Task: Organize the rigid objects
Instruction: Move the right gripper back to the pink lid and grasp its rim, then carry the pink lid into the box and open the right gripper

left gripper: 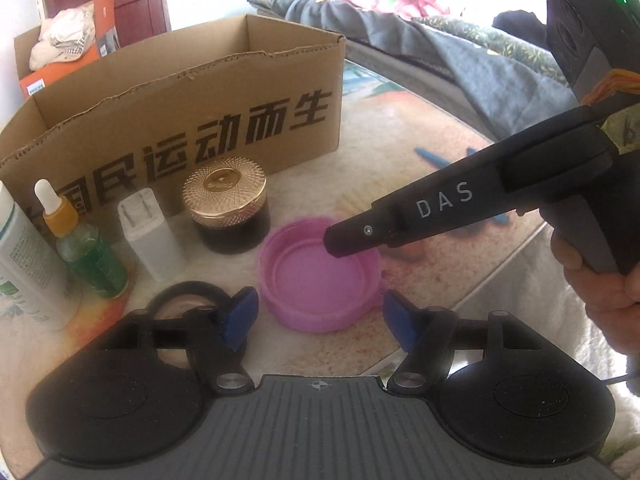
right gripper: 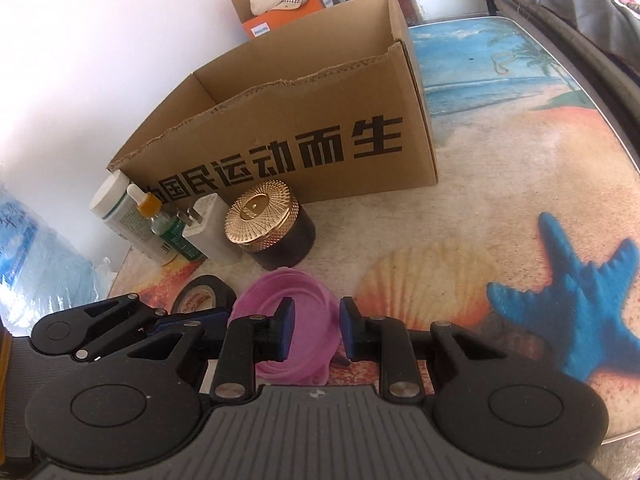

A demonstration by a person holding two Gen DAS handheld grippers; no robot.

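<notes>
Two hand-held grippers converge on a pink round plastic lid (left gripper: 320,276) lying hollow side up on a beach-print table top (right gripper: 500,184), just in front of an open brown cardboard box (left gripper: 192,120) printed with black characters. The left gripper (left gripper: 318,318) stands open, its blue pads either side of the lid's near rim without touching it; the right gripper (right gripper: 316,330), jaws narrowed to a small gap, sits over the lid's right-hand wall, and whether its pads already press on that wall cannot be told. A dark glass jar with a gold patterned cap (left gripper: 228,208) stands just behind the lid, with a white plug adapter (left gripper: 148,232), a green dropper bottle (left gripper: 86,252), a white tube (left gripper: 24,256) and a black tape roll (right gripper: 202,294) to the left. The step in hand looks like picking up the lid for the box. Done well, one gripper pinches the thin upright wall squarely, pads low on the rim, then lifts straight up clear of the jar before crossing the box's torn front edge.
</notes>
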